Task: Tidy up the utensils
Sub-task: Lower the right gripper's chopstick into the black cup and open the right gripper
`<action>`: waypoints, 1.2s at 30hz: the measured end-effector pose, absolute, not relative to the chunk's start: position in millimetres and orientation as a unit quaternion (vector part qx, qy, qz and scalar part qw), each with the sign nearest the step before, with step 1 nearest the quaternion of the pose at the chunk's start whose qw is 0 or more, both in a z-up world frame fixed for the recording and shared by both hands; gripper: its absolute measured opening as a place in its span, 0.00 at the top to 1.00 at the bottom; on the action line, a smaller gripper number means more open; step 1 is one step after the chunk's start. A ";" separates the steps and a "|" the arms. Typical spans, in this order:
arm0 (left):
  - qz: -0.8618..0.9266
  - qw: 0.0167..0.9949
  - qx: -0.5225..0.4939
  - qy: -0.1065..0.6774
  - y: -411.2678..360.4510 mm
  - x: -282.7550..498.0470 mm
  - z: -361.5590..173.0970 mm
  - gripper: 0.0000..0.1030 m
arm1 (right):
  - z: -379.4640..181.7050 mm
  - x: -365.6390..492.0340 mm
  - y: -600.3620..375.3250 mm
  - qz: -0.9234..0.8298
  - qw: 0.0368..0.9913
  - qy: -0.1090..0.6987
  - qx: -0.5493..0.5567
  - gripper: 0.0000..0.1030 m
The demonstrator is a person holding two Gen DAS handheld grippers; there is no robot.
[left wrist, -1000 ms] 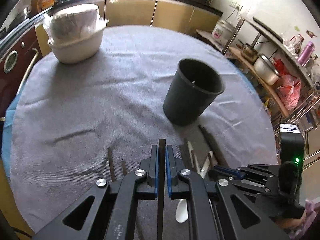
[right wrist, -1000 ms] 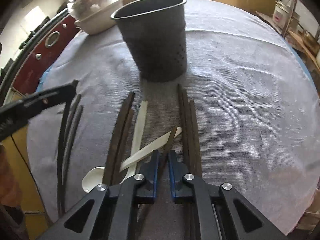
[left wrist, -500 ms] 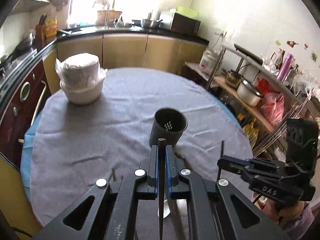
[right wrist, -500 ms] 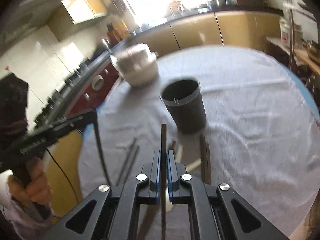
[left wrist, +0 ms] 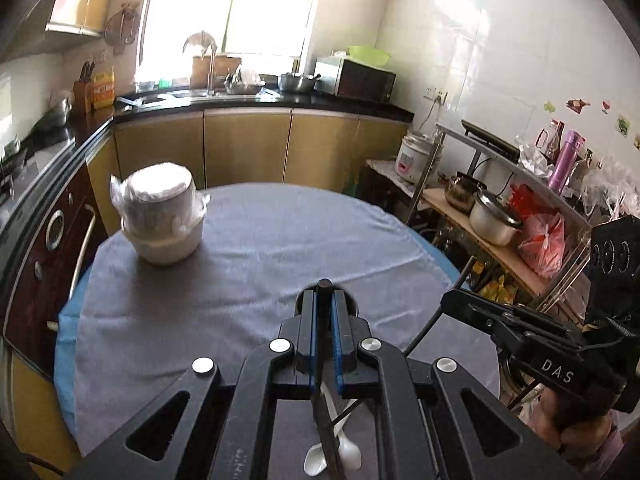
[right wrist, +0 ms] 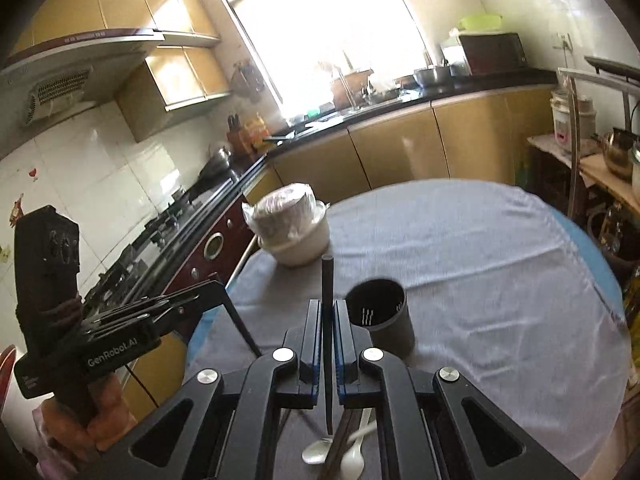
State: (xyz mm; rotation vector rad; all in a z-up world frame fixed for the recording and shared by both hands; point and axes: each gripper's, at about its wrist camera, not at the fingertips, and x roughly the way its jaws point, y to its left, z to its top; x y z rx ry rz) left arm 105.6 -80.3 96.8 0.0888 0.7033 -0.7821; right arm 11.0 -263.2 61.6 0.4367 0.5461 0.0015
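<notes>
Utensils for sorting: each gripper is pinched shut on one dark chopstick, both raised above a round table [left wrist: 256,264] covered with a grey cloth. In the left wrist view, the left gripper [left wrist: 325,304] clamps the left chopstick [left wrist: 323,364] between its blue-lined pads; the stick's blunt end shows at the fingertips and its shaft runs back under the gripper body. In the right wrist view, the right gripper [right wrist: 328,312] clamps the right chopstick [right wrist: 327,320], which stands nearly upright in the frame, its top end projecting past the fingertips and its lower tip hanging free above the table. The black utensil holder [right wrist: 380,324], a perforated cup, stands upright on the cloth just right of the right gripper's fingertips. Two white spoons [right wrist: 336,452] and further dark chopsticks [right wrist: 340,440] lie on the cloth below the grippers, partly hidden by the gripper bodies. A white bowl stack wrapped in plastic [left wrist: 160,220] sits at the far left of the table, well apart from the holder. A person's hand [right wrist: 72,416] grips the left gripper's handle at the left edge of the right wrist view.
</notes>
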 end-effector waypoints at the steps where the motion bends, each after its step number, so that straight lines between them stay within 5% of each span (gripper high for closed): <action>1: -0.374 0.865 0.045 0.331 -83.5 107.5 103.1 0.93 | 66.9 14.1 -264.6 -0.001 0.941 0.263 0.211 0.94; 15: -0.378 0.881 0.058 0.278 -139.6 156.3 174.8 0.94 | 140.8 72.3 -291.3 -0.043 0.959 0.217 0.177 0.94; 32: -0.307 0.844 0.039 0.439 -101.4 220.8 32.7 0.94 | 43.5 109.3 -311.9 -0.049 0.925 0.315 0.208 0.93; 36: -0.278 0.827 0.040 0.487 -98.9 240.9 -3.1 0.85 | 24.2 103.9 -311.6 -0.032 0.910 0.345 0.228 0.89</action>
